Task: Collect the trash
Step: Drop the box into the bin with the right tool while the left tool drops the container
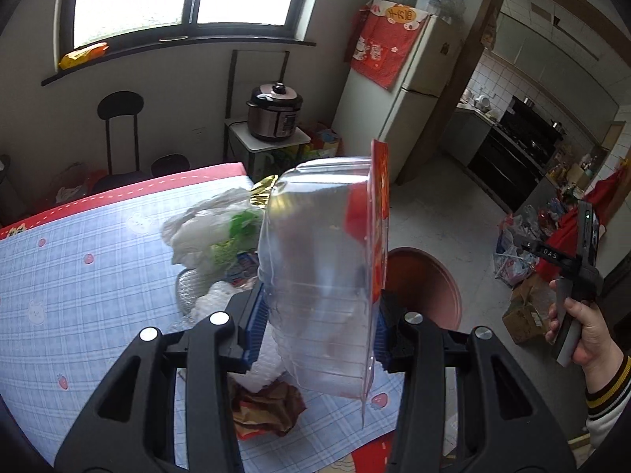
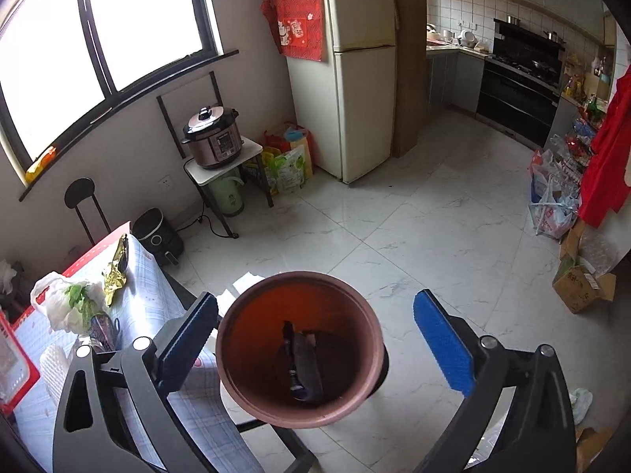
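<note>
Clear plastic container (image 1: 315,272) is sitting pinched in the left gripper (image 1: 315,327) above the table (image 1: 79,244), beside the brown bin (image 2: 299,347). Right gripper (image 2: 315,339) is hanging spread wide and empty over the bin, a dark wrapper (image 2: 301,366) lying inside. Step: carrying to bin. Next: swing the container over the rim, then release.

Entry, as I see it through my wrist cameras: a lived-in home, a dining room opening onto a kitchen. Evidence: pale two-door fridge (image 2: 355,79) with a red cloth hanging (image 2: 299,19); pressure cooker (image 2: 213,138) on a small stand; dark-framed window (image 2: 98,39); table under a checked cartoon-print tablecloth (image 1: 79,276); black round-backed chair (image 1: 120,134). Beyond the doorway: tiled walls, black stove and oven unit (image 2: 520,90). Marble-look floor tiles (image 2: 414,228); grocery bags (image 2: 552,197) and cardboard boxes along the wall.
</note>
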`<state>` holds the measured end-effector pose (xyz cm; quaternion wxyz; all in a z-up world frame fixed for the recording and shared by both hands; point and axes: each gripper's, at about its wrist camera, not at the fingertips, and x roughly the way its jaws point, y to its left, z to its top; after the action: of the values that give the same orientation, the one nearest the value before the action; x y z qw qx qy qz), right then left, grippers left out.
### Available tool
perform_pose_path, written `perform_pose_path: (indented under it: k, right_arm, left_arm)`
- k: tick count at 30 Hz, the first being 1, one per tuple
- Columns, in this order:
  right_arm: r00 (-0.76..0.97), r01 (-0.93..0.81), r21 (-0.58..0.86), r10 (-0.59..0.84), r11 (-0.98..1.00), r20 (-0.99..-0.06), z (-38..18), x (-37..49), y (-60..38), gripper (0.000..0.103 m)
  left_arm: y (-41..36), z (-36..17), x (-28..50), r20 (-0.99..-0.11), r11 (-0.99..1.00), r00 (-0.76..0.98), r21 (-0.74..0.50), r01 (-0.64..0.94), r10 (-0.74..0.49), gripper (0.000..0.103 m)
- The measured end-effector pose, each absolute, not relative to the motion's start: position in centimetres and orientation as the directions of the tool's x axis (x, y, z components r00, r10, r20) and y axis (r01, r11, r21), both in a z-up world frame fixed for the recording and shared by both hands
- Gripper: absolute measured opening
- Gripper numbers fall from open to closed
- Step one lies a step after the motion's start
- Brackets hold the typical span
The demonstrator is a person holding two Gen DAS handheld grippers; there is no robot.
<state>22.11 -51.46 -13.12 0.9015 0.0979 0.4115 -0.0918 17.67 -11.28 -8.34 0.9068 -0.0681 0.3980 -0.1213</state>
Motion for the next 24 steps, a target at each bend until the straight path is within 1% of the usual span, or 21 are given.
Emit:
perform_pose_path:
  k: [2,7,13,15,17,18,19,20,24]
  right_arm:
    - [0.633,0.265,0.108,-0.088,0.958,-0.769,-12.5,20.4,-52.7,0.097]
    - [0.649,0.315,0.099,-0.138,0.944,-0.748,-11.1,16.1,-54.9,0.097]
    - [0.651,0.366,0.096,-0.181,0.926,-0.737,-10.6,12.2,-57.0,0.097]
    - [0.658,0.376,0.1,-0.189,0.921,-0.729,-10.5,11.3,-57.3,0.097]
    - [0.663,0.376,0.1,-0.193,0.921,-0.723,-10.4,10.8,-57.2,0.097]
    - [0.665,0.378,0.095,-0.198,0.921,-0.72,-10.4,10.5,-57.2,0.097]
    - [0.667,0.377,0.093,-0.201,0.922,-0.718,-10.3,10.2,-57.1,0.097]
    - [0.671,0.375,0.094,-0.2,0.922,-0.714,-10.3,10.0,-57.1,0.097]
    - [0.692,0.365,0.114,-0.187,0.924,-0.698,-9.9,9.2,-56.7,0.097]
  left_arm:
    - [-14.8,-8.6,18.8,-0.705,0.949,0.635,-0.221,0.224,-0.314,0.046]
    - [-23.2,-9.8,21.6,-0.71,0.913,0.581,-0.243,0.327,-0.398,0.046]
    - [-31.7,-10.8,24.8,-0.706,0.889,0.563,-0.223,0.401,-0.431,0.046]
    - [-33.8,-11.1,25.9,-0.7,0.885,0.565,-0.223,0.408,-0.437,0.049]
    - [-35.4,-11.1,27.3,-0.682,0.879,0.572,-0.241,0.413,-0.455,0.068]
    - [-36.0,-10.8,27.8,-0.668,0.882,0.591,-0.234,0.41,-0.452,0.089]
    - [-36.1,-10.4,27.9,-0.645,0.885,0.62,-0.221,0.409,-0.447,0.096]
    - [-36.3,-10.0,27.8,-0.628,0.887,0.641,-0.202,0.414,-0.442,0.096]
    - [-35.8,-8.7,27.1,-0.635,0.883,0.64,-0.154,0.443,-0.432,0.097]
